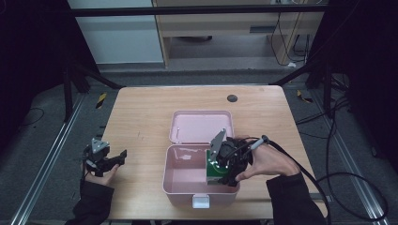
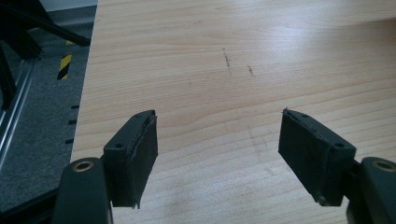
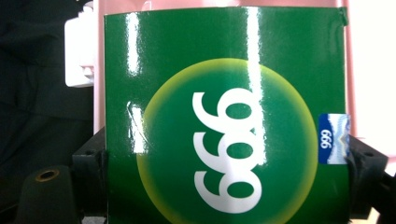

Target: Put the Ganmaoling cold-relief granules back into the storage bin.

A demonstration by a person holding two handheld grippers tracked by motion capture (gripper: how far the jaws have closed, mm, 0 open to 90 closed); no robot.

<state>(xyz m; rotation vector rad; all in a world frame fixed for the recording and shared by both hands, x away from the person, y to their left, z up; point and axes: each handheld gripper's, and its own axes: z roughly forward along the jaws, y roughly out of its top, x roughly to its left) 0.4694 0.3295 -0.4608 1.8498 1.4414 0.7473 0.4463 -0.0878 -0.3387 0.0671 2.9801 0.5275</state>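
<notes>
Green carton (image 3: pixel 224 121) is pinched between my right gripper (image 1: pixel 224 165) jaws, inside the open pink box (image 1: pixel 187 185) at its right wall. I judge only release remains. My left gripper (image 2: pixel 217 156) hangs spread over bare table (image 2: pixel 233 56).

Overhead light falls evenly on the wooden surface (image 1: pixel 141 117) while the surroundings stay dark. White glare streaks the glossy green box (image 3: pixel 224 116). Nearby jaws look slightly soft.
</notes>
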